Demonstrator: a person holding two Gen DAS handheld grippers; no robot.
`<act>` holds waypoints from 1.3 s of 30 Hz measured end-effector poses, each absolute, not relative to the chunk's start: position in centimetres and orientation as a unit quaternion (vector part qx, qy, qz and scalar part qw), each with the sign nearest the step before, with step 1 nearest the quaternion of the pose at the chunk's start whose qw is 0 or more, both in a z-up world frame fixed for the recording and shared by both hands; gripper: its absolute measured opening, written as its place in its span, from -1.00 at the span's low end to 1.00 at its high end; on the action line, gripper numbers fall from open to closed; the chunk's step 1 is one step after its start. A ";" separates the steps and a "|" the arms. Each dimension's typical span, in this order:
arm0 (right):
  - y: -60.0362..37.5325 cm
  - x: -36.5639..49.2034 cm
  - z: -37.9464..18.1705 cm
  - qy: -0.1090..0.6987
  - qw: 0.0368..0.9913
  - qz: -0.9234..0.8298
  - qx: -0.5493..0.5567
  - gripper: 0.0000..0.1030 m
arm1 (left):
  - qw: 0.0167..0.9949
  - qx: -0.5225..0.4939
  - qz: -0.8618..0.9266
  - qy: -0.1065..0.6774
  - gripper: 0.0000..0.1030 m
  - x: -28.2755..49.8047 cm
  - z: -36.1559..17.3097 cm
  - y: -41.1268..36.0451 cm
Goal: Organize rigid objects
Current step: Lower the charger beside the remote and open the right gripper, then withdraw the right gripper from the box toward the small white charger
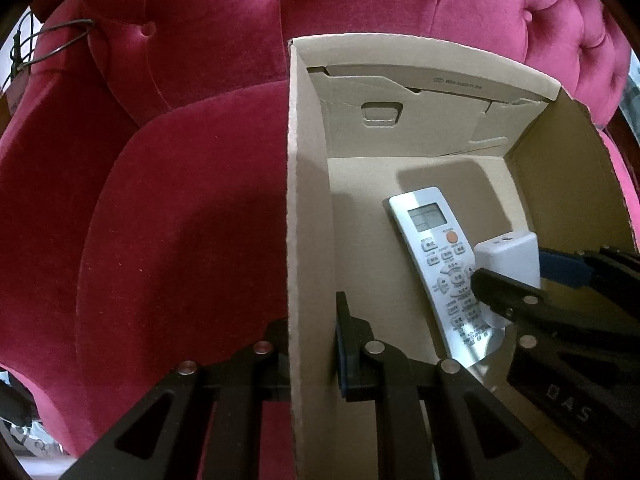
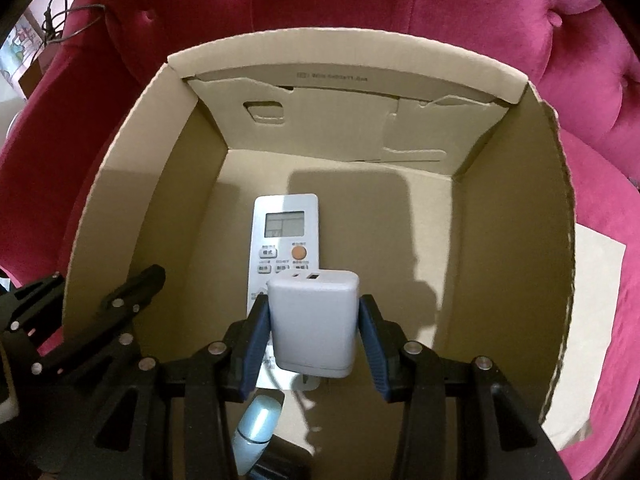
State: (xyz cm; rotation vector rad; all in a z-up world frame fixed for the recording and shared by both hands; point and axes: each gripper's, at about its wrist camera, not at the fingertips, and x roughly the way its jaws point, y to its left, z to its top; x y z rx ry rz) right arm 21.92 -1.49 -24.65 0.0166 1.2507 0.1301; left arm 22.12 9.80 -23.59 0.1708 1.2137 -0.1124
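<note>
Two items at least already lay in the cardboard box (image 2: pixel 120 216): a white remote control (image 2: pixel 286 236), face up on the floor of the box, and a pale blue tube-shaped thing (image 2: pixel 256 428) at the near edge, only partly visible, with something dark beside it that I could not identify. The box sat on a red velvet sofa (image 2: pixel 480 12).

The right gripper (image 2: pixel 314 344) held a white charger block (image 2: pixel 312 324), blue pads (image 2: pixel 254 352) pressed to its two sides, jaws partway open to its width. The charger hung inside the box, above the lower half of the remote, not yet set down.

The left gripper (image 1: pixel 312 360) was closed as far as it goes on the left wall of the box, one finger inside, one outside, apparently steadying it.

Judgement: the sorting was well underway. The charger remained to be lowered and released, likely on bare floor beside the remote. Whether more items waited outside the box could not be seen.
</note>
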 end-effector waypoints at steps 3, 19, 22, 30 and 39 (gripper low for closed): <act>-1.6 22.0 -24.3 0.581 0.812 0.059 0.008 0.02 | 0.816 0.083 -0.051 0.570 -0.72 22.2 -23.7 9.8; -1.8 20.6 -20.0 0.540 0.839 0.071 0.005 0.56 | 0.815 0.086 -0.048 0.571 -0.72 22.3 -23.9 9.6; -2.2 20.4 -19.3 0.534 0.842 0.071 0.007 0.71 | 0.815 0.092 -0.045 0.570 -0.72 22.3 -23.9 9.3; -3.9 20.1 -17.5 0.516 0.854 0.064 0.009 0.95 | 0.815 0.099 -0.041 0.569 -0.73 22.1 -24.0 8.6; -6.8 19.8 -16.3 0.503 0.863 0.047 0.007 0.99 | 0.815 0.101 -0.040 0.570 -0.73 22.1 -24.1 8.2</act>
